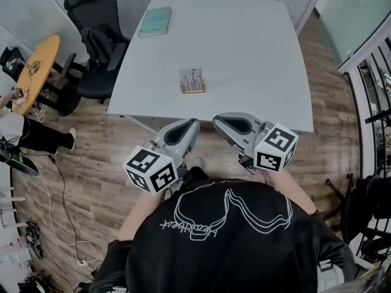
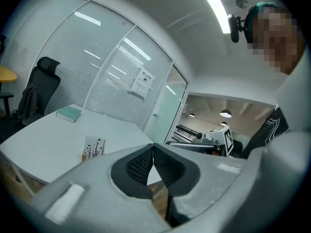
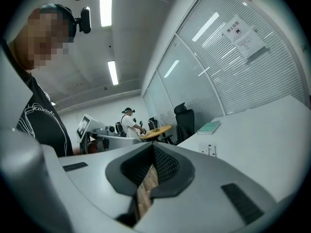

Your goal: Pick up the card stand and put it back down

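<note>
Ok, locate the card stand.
Head view: the card stand sits on the white table towards its near edge, left of centre, the teal book far behind.

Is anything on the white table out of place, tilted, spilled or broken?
Nothing stands out. The card stand is upright near the front edge of the table, the teal book lies flat at its far left corner, nothing is spilled.

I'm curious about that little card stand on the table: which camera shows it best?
The head view: the card stand sits whole and unblocked on the table. The left gripper view shows it smaller, at an angle; the right gripper view, only tiny.
</note>
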{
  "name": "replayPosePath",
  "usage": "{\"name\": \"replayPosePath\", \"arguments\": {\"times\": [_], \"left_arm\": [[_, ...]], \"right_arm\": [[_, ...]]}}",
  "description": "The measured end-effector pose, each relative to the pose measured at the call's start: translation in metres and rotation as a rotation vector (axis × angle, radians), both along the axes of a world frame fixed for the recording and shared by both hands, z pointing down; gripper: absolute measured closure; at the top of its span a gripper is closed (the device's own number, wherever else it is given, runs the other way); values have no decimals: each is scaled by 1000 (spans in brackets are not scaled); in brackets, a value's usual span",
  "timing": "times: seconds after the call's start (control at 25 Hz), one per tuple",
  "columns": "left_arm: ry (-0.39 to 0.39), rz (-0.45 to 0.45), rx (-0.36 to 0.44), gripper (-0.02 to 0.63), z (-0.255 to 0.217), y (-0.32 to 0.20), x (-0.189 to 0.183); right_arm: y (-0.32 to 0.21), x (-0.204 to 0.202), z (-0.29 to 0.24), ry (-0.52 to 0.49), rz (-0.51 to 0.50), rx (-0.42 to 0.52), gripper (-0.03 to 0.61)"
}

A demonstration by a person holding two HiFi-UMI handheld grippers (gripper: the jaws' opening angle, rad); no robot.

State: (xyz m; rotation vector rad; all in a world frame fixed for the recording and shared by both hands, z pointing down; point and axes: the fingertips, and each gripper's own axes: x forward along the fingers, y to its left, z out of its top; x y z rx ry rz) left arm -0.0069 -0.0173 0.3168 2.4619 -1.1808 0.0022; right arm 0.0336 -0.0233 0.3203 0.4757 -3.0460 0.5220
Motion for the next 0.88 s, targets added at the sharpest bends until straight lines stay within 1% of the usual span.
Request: {"name": "replayPosePath", "arguments": {"times": [0.28,0.88], "left_arm": [[-22,-16,22,598,-8,14,3],[-29,-46,19,598,-8,30,17]], "right_arm": [[13,8,-7,-2,12,18,571],[27,22,-7,22,23,42,570]]}}
